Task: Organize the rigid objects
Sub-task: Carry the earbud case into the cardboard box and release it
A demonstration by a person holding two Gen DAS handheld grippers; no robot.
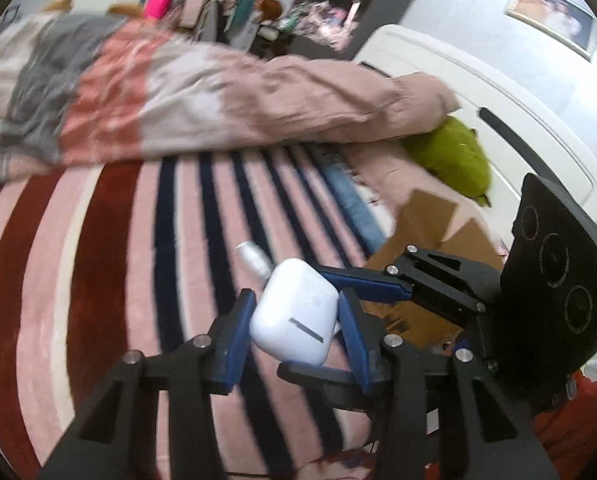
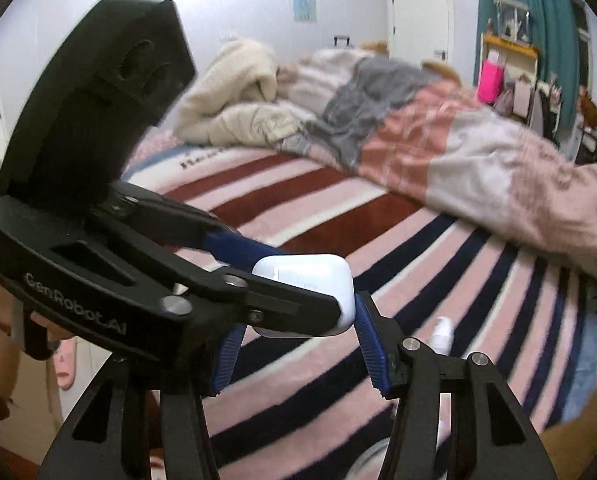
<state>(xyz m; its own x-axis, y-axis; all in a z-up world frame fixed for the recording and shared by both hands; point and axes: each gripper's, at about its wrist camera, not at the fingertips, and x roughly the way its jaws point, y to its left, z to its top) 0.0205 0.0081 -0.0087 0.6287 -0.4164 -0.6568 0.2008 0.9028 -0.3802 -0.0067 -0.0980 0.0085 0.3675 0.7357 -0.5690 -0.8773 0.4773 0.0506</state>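
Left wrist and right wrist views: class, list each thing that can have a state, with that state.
earbud case, lid shut, held above the striped blanket.
left gripper, jaws shut on the earbud case.
right gripper, jaws around the case; contact unclear.
small white bottle, lying on the blanket.
cardboard box, flaps open.

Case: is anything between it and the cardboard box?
Yes. In the left wrist view the right gripper reaches in from the box side and clamps the case too, so its fingers and body lie across that path. Nothing else is visible.
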